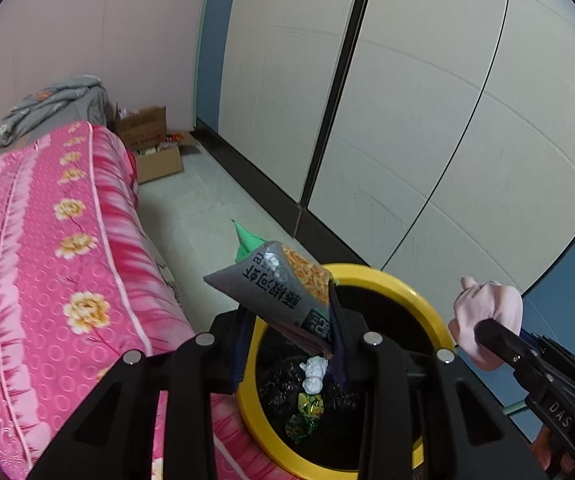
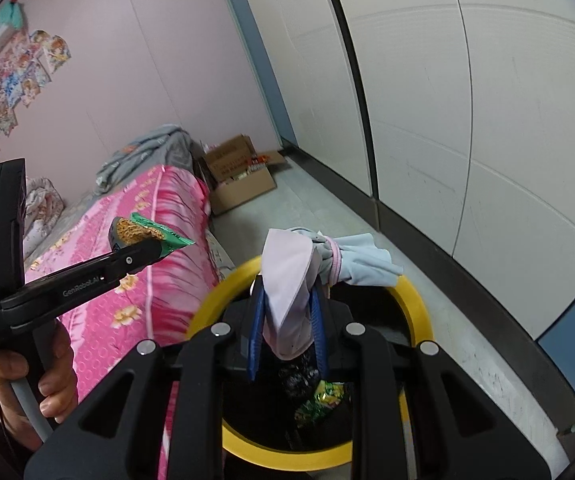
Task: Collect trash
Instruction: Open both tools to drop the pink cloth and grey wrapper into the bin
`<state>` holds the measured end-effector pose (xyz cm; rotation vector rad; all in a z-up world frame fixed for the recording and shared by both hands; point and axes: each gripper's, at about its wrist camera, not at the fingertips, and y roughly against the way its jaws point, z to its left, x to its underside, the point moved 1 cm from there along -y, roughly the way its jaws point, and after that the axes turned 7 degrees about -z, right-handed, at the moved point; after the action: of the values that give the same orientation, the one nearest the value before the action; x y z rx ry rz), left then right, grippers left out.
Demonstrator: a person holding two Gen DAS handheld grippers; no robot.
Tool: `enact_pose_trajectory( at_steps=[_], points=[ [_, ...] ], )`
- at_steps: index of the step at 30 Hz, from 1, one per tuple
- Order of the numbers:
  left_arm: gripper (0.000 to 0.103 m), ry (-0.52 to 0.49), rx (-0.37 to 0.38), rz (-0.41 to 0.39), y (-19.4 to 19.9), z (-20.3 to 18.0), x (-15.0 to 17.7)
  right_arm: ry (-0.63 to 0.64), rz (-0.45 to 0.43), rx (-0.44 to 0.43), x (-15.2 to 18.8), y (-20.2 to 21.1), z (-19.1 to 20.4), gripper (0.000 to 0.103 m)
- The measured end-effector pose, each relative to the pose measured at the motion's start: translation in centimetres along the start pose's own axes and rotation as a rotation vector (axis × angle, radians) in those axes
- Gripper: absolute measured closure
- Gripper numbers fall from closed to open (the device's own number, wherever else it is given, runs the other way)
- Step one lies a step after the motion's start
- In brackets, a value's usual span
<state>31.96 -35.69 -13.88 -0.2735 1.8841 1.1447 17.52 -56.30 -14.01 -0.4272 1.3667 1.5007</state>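
Snack bag (image 1: 275, 284) pinched in left tool (image 1: 287, 344), cloth (image 2: 291, 300) in right tool (image 2: 287, 336).

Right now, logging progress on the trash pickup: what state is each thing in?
Left tool: shut on snack bag.
Snack bag: held above bin.
Right tool: shut on cloth.
Cloth: crumpled, held above bin.
Bin: open, lined, holding wrappers and a white wad.
Cardboard box: flaps open.
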Motion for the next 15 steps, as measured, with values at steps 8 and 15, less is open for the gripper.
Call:
enact_pose_trajectory(
  at_steps=[8,15],
  points=[
    [0.07,-0.004,0.028,0.04,-2.2,-1.0,0.5,0.0,0.036,0.009,1.0,-1.5,-0.4,0.081],
    [0.065,0.0,0.041,0.042,-2.5,-1.6,0.3,-0.01,0.046,0.028,1.4,-1.3,-1.2,0.078]
  ],
)
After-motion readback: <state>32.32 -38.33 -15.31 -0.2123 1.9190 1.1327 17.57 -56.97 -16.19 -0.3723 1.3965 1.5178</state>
